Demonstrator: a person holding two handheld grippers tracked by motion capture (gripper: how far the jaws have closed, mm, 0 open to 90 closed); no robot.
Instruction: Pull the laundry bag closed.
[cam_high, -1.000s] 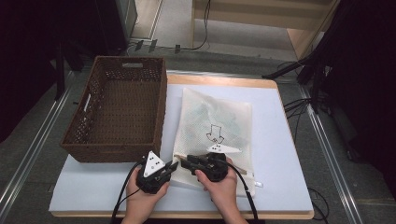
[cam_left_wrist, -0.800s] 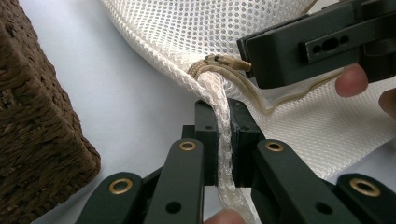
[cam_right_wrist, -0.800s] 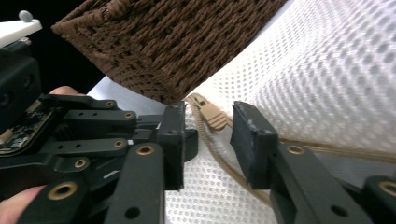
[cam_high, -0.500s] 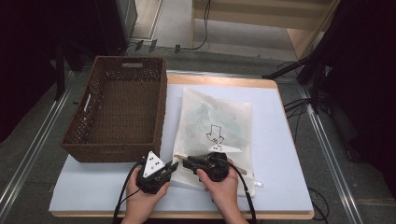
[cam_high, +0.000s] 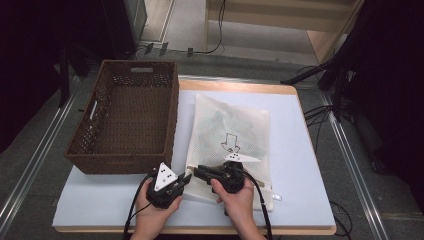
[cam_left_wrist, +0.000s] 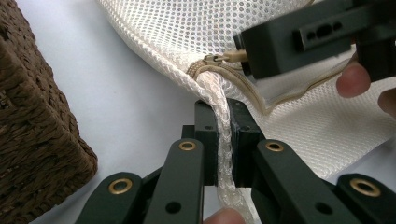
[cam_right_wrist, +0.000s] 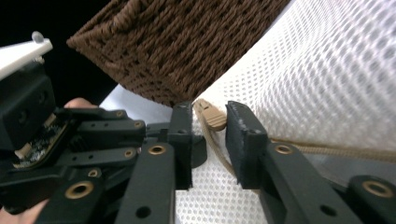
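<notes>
A white mesh bag (cam_high: 230, 125) lies flat on the table beside a brown wicker basket (cam_high: 172, 120). My left gripper (cam_high: 187, 177) is shut on the bag's near corner edge (cam_left_wrist: 223, 140), and the mesh is pinched upright between its jaws. My right gripper (cam_high: 197, 171) points left at that same corner. Its jaws have just been closing and now stand either side of the tan zipper pull (cam_right_wrist: 211, 116), with a small gap still showing. The pull (cam_left_wrist: 229, 57) sits at the end of the tan zipper, just beyond my left jaws. In the right gripper view my right gripper (cam_right_wrist: 210, 114) frames it.
The basket's woven corner (cam_left_wrist: 28, 116) stands close on the left of both grippers, and its wall (cam_right_wrist: 187, 42) rises right behind the zipper pull. Pale tabletop (cam_high: 300, 165) spreads right of the bag. Dark stands and cables line the floor around the table.
The right gripper's jaws look a little narrower than before. Both hands and the bag have stayed where they were.
</notes>
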